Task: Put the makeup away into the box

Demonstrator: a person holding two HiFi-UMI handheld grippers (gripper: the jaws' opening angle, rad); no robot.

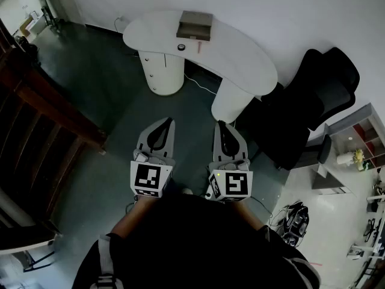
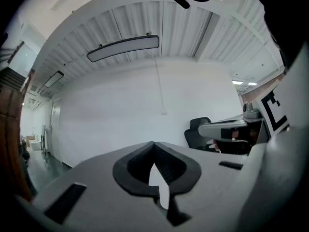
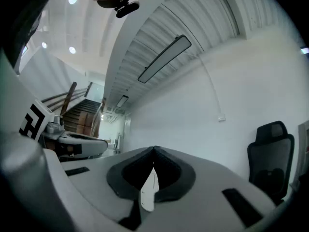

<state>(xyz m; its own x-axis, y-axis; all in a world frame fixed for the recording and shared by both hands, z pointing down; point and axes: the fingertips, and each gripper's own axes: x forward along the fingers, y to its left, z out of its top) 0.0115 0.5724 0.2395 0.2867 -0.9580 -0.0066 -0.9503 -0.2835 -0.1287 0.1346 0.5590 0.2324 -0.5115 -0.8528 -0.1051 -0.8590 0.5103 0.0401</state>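
Note:
A brown box [image 1: 195, 25] lies open on the far side of a white curved table [image 1: 240, 56]. In front of it sit a small round dark makeup item [image 1: 181, 47] and a thin pink stick [image 1: 199, 46]. Both grippers are held close to my body, well short of the table and pointing toward it. The left gripper [image 1: 171, 120] [image 2: 154, 143] has its jaws together with nothing between them. The right gripper [image 1: 219, 124] [image 3: 154, 149] is likewise shut and empty. Each gripper view shows only the wall and ceiling ahead, not the table.
A black office chair [image 1: 313, 98] [image 3: 270, 153] stands right of the table. A dark wooden stair rail [image 1: 48, 101] runs along the left. At the right are a shelf unit [image 1: 361, 140] and a tangle of cables [image 1: 295, 218] on the floor.

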